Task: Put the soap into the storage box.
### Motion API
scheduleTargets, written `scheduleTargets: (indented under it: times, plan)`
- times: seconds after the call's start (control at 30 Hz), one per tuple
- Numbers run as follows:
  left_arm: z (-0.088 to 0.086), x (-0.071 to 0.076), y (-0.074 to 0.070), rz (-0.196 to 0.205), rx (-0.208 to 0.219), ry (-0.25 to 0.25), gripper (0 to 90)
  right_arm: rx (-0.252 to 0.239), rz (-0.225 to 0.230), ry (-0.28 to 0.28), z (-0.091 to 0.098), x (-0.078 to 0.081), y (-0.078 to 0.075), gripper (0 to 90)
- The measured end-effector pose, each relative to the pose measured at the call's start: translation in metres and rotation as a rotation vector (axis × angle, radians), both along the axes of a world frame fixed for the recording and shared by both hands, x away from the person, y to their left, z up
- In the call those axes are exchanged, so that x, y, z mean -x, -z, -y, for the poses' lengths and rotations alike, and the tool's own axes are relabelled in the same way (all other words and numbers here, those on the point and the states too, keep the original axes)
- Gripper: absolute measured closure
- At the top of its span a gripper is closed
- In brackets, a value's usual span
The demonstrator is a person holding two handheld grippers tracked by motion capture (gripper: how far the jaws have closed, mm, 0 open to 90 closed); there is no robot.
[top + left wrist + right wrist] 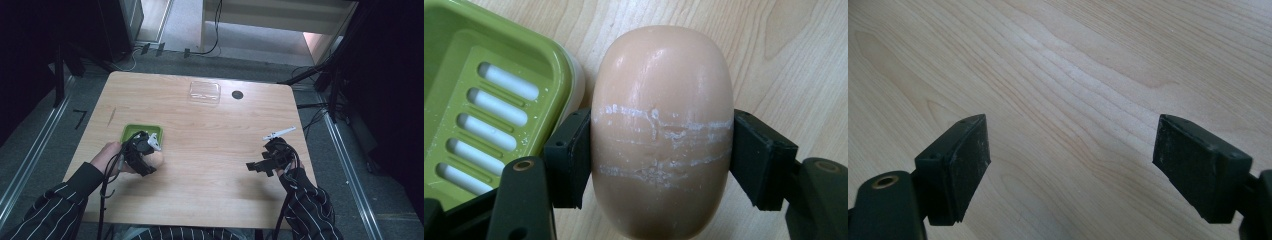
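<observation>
Left gripper clamped across the waist of a peach soap bar, just beside the green soap dish, likely for setting inside. Right gripper idle, jaws apart over bare counter.

Middle of surface open between both tongs; green soap dish blocks near the left edge, clear lid and black grommet at the far edge.
</observation>
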State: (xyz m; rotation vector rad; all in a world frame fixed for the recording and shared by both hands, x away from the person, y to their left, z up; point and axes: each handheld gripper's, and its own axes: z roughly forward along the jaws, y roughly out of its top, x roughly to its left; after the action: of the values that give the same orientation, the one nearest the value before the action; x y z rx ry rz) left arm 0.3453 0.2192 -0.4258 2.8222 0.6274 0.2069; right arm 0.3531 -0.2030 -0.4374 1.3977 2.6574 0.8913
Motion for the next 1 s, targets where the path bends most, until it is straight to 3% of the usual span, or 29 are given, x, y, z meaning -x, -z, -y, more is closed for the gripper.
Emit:
scheduleTargets:
  times: [0.23,0.37,0.97,1.0]
  plan:
    - [-0.002,-0.002,-0.005,0.009,0.002,0.0,33.8,0.001,-0.001,0.002,0.0,0.0,0.0,16.0]
    - [-0.004,-0.004,-0.01,0.036,0.015,-0.016,33.8,0.001,-0.001,-0.002,0.0,0.0,0.0,16.0]
    - [-0.008,-0.012,-0.015,0.052,0.01,-0.026,33.8,0.002,-0.001,-0.006,0.0,0.0,0.0,16.0]
    - [-0.009,-0.012,-0.016,0.07,0.002,-0.034,33.8,0.003,-0.002,-0.006,0.0,0.0,0.0,16.0]
